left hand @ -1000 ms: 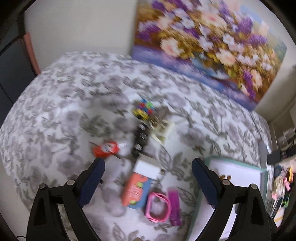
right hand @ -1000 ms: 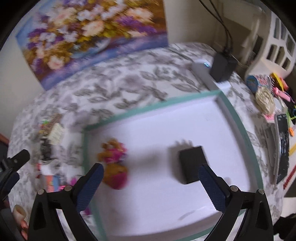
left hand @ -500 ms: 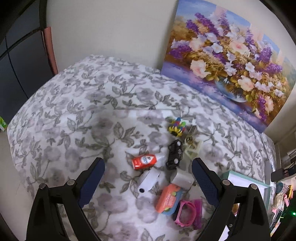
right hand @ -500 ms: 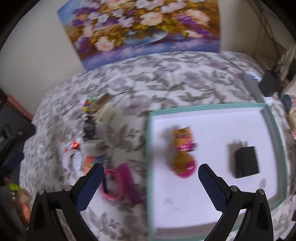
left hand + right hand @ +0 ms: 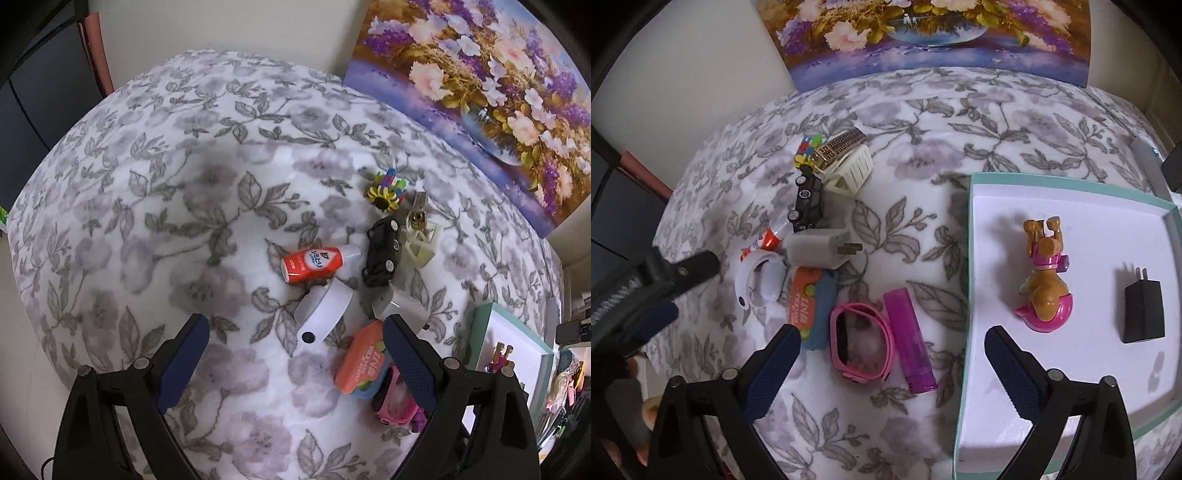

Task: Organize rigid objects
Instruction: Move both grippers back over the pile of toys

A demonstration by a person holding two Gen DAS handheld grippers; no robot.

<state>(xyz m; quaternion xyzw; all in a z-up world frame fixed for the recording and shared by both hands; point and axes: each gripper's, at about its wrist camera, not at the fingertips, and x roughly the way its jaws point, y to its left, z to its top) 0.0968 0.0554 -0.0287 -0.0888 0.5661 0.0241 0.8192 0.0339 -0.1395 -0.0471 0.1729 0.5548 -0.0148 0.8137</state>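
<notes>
A pile of small objects lies on the floral cloth: a red bottle (image 5: pixel 310 263), a white tape roll (image 5: pixel 322 315), a black toy car (image 5: pixel 382 251), an orange box (image 5: pixel 360 360), a white charger (image 5: pixel 820 248), a pink watch (image 5: pixel 862 341) and a purple lighter (image 5: pixel 909 339). A white tray with a teal rim (image 5: pixel 969 258) holds a toy dog (image 5: pixel 1045 284) and a black charger (image 5: pixel 1143 315). My left gripper (image 5: pixel 295 350) is open above the tape roll. My right gripper (image 5: pixel 892 360) is open above the watch and lighter.
A cream basket (image 5: pixel 851 171), a patterned bar (image 5: pixel 842 146) and a colourful cube (image 5: pixel 809 146) lie at the far end of the pile. A flower painting (image 5: pixel 480 74) leans on the wall. Clutter (image 5: pixel 569 373) sits beyond the tray.
The right gripper has swung left from above the tray to above the watch and lighter. The left gripper has pulled back and shifted left, so the pile now sits further right in its view.
</notes>
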